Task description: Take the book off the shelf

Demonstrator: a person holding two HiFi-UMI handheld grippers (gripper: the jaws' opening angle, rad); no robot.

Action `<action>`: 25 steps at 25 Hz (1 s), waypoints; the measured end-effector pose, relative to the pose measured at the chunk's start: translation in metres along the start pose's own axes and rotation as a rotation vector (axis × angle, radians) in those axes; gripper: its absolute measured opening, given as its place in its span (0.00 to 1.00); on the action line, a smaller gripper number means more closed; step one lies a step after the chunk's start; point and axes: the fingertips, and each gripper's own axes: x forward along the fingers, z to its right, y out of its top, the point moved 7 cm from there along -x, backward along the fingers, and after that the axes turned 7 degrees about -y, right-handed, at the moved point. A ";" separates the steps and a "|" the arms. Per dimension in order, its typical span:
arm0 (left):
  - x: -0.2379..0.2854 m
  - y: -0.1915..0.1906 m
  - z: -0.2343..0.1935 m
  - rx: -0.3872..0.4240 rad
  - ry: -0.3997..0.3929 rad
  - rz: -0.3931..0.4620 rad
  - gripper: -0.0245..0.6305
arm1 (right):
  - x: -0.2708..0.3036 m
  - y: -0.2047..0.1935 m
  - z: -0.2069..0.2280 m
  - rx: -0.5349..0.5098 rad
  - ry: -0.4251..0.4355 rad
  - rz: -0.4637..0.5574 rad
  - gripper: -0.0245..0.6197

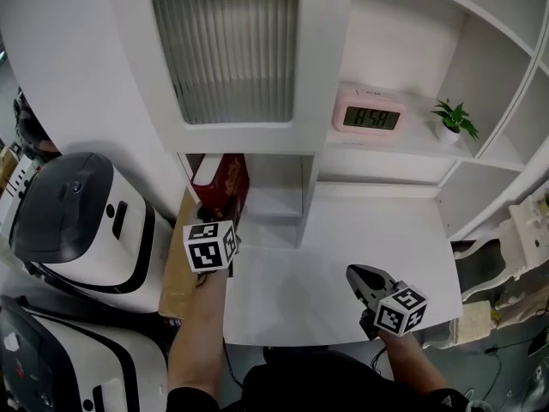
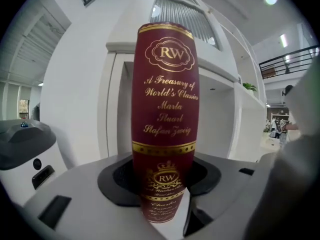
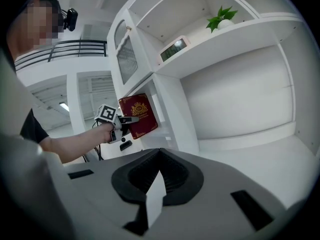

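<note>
While at the shelf (image 1: pixel 276 202) edge, book (image 1: pixel 225 181) tight in left tool (image 1: pixel 221 221); right tool (image 1: pixel 354 274) closed, empty, unobstructed.

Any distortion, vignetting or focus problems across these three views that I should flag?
Left gripper view: the fisheye bulges the book spine into a barrel, and its lowest print is soft so close to the lens. Right gripper view: the shelf edges bow, the corners vignette black, and there is a mosaic patch at top left. Head view: evenly lit, the clock digits and plant are sharp.
</note>
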 end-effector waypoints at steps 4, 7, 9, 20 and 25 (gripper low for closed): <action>-0.020 -0.007 0.006 -0.002 -0.053 0.019 0.38 | -0.004 0.004 0.001 -0.002 -0.052 0.012 0.05; -0.036 -0.013 0.013 0.002 -0.068 0.021 0.38 | -0.012 0.009 -0.006 -0.011 -0.058 0.038 0.05; -0.048 -0.017 0.019 0.001 -0.067 0.021 0.37 | -0.019 0.009 -0.010 -0.015 -0.049 0.051 0.05; -0.117 -0.053 0.104 -0.052 -0.027 0.020 0.37 | -0.104 -0.014 0.026 -0.023 -0.003 0.081 0.05; -0.136 -0.074 0.167 -0.052 -0.048 -0.002 0.38 | -0.150 -0.044 0.055 0.024 -0.015 0.069 0.05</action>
